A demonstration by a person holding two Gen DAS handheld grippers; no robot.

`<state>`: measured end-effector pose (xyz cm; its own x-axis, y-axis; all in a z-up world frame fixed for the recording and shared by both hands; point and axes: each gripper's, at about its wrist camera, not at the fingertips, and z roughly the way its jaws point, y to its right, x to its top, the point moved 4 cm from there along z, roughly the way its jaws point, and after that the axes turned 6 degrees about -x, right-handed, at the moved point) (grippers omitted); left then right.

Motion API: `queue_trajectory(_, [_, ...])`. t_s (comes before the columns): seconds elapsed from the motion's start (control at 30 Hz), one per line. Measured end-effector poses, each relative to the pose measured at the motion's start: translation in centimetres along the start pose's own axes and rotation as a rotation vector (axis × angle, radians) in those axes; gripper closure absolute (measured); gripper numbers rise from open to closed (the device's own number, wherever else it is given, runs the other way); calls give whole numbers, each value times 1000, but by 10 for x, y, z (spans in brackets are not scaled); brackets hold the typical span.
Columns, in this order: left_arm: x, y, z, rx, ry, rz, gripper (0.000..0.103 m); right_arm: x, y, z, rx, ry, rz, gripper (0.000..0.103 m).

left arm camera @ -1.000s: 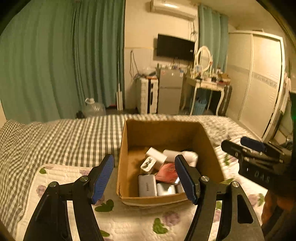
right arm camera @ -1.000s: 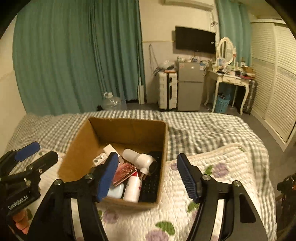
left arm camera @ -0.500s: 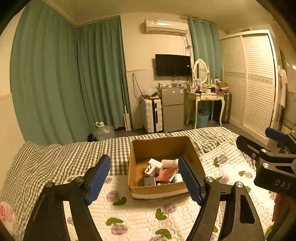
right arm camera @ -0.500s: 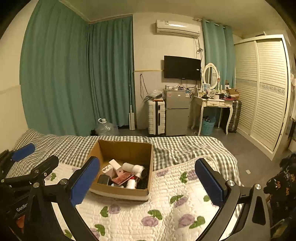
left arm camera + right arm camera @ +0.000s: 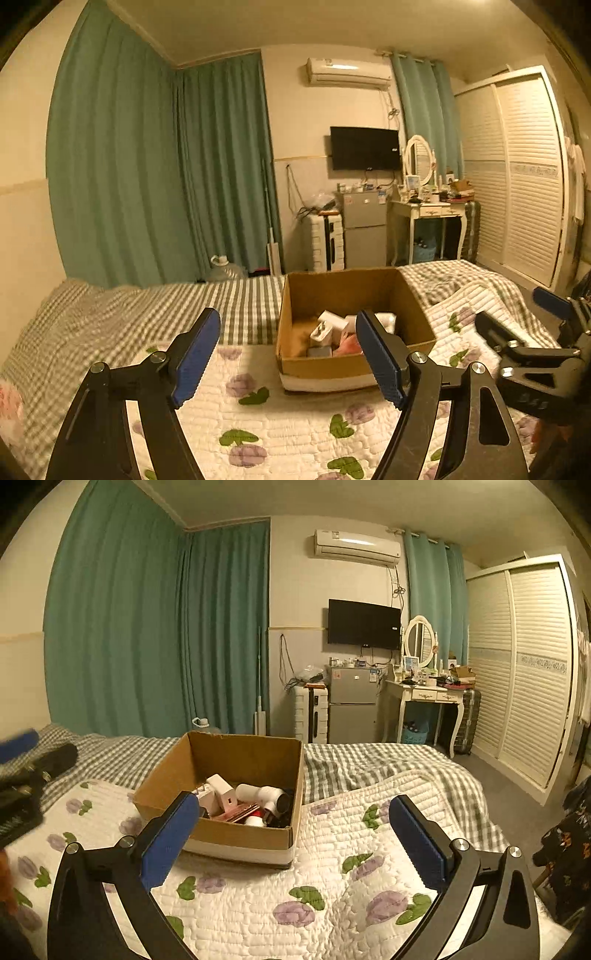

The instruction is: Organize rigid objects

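Above the floral quilt (image 5: 258,915), short of the cardboard box (image 5: 236,843), the right gripper (image 5: 291,834) hung with its blue-padded jaws spread wide and nothing between them. The left gripper (image 5: 288,354) hovered likewise, jaws wide apart and empty, its right finger overlapping the box's near right corner in its own view.

The cardboard box (image 5: 332,367) sat on the quilt, open-topped and filled with small objects. The left wrist view showed a white charger (image 5: 321,332) and a reddish item (image 5: 349,345) inside, with part of the contents hidden behind the finger. The right wrist view looked in from the other side and revealed more: a white hair dryer (image 5: 264,795) lying against the box's right wall, white plug blocks (image 5: 221,794) left of it, and a red flat item (image 5: 236,812) in front.

Beyond the box lay a checked bedspread (image 5: 369,764), then green curtains (image 5: 147,627), a small fridge (image 5: 352,709) and a dressing table (image 5: 428,694). Each view caught the other gripper at its edge, beside the box.
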<state>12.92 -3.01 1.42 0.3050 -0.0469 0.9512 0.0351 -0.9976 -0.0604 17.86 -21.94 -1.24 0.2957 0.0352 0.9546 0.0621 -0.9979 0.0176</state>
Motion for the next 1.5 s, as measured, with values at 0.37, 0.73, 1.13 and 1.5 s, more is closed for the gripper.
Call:
queue_trajectory(0.37, [-26, 4, 17, -16, -69, -5, 24, -4, 7, 5, -20, -10, 20, 0])
queue_trajectory(0.73, [-27, 4, 16, -39, -75, -5, 24, -9, 7, 10, -18, -35, 29, 0])
queue_trajectory(1.13, [-28, 4, 16, -54, -80, -7, 24, -10, 8, 11, -20, -36, 34, 0])
queue_trajectory(1.5, [-30, 5, 16, -83, -80, -18, 24, -11, 8, 11, -19, -38, 31, 0])
